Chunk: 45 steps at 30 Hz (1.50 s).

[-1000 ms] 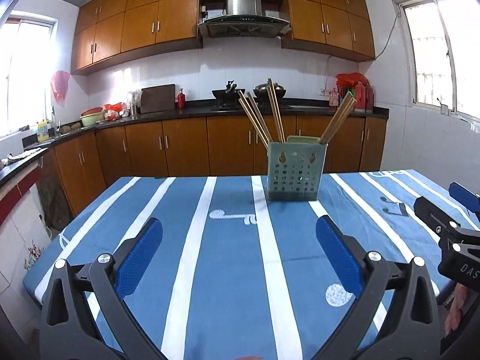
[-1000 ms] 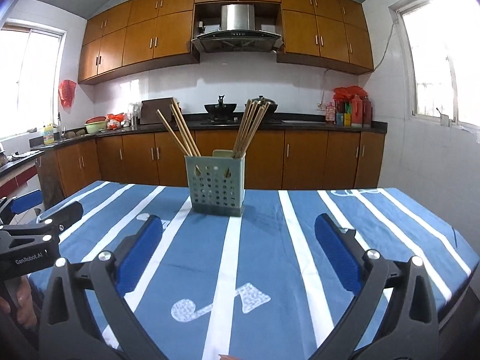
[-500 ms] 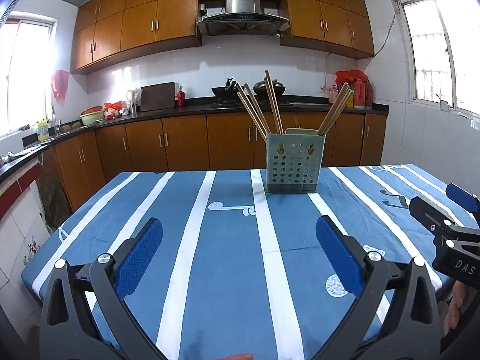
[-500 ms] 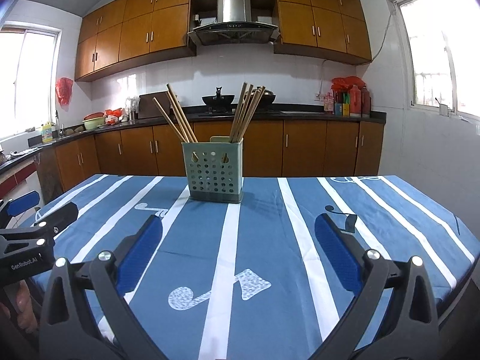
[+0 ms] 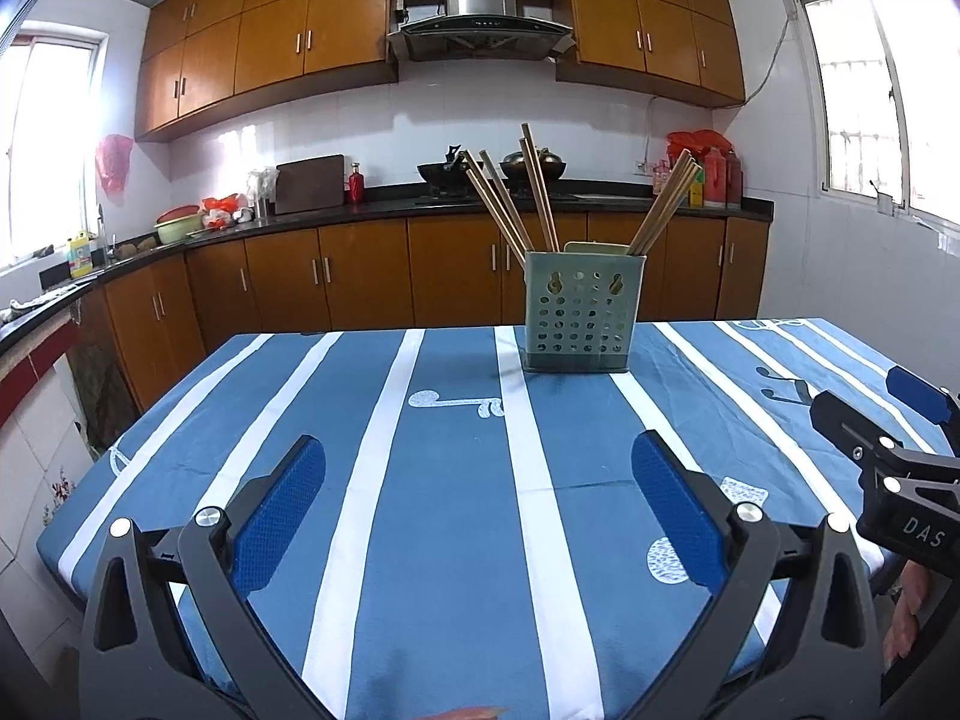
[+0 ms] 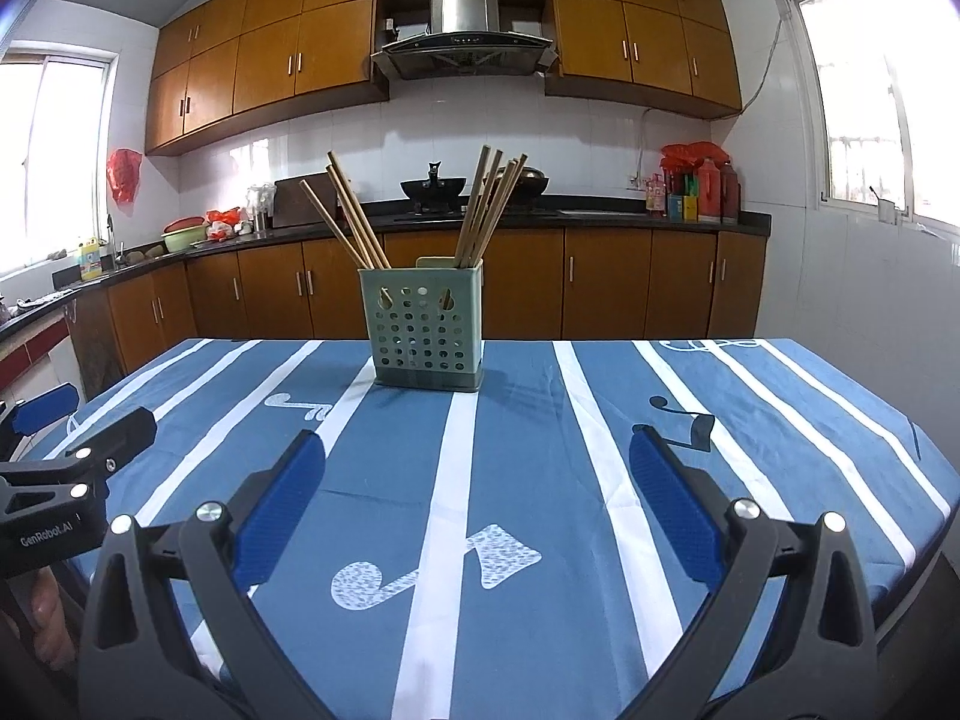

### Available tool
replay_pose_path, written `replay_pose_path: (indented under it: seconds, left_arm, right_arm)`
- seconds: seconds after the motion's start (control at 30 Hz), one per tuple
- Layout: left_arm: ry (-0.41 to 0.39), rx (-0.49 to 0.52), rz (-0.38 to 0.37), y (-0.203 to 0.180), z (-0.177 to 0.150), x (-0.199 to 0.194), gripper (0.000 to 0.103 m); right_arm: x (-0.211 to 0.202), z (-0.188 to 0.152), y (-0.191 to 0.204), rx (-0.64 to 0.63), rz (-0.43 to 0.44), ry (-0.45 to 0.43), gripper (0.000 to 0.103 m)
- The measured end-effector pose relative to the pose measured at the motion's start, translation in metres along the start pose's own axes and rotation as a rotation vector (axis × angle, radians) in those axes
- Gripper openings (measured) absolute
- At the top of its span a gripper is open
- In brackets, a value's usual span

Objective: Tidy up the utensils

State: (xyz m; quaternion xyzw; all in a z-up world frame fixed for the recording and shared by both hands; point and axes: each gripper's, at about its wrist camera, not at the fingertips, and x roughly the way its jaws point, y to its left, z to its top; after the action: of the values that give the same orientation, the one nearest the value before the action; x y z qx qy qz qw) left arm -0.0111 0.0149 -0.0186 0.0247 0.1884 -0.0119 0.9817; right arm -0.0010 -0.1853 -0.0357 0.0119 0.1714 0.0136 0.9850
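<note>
A big table [image 5: 420,480] fills the low part of both views, and a blue cloth with white stripes [image 6: 540,450] covers its top. White music notes are printed on the cloth. Behind the table runs a long row of brown cupboards [image 5: 360,276] with a dark counter on top, and more brown cupboards hang on the wall above. A silver hood [image 6: 462,24] sits in the middle of the top row, and two black pans stand on the counter under it. Near the far edge of the table, about in the middle, stands a green holder with round holes [image 5: 582,312]. It stands up straight on the cloth. Wooden chopsticks [image 5: 516,204] poke out of its top in two bunches, one leaning left and one leaning right. The left claw [image 5: 477,480] hangs over the near edge of the table, well apart from the holder. Its two blue pads [image 5: 279,516] are spread wide, and only the cloth shows between them. The right claw [image 6: 477,480] hangs over the near edge too, beside the left one. Its blue pads [image 6: 669,510] are also spread wide with nothing held. Red bottles [image 6: 708,189] stand at the right end of the counter.
</note>
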Motion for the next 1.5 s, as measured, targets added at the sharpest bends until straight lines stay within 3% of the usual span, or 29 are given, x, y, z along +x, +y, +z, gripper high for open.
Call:
replay_pose_path:
  seconds: [1.5]
  left_arm:
    - [0.011,0.000,-0.007,-0.0050,-0.0049,0.0013,0.101]
  right_arm:
    - [0.0063,-0.0087,-0.0024,0.015,-0.001,0.019,0.099]
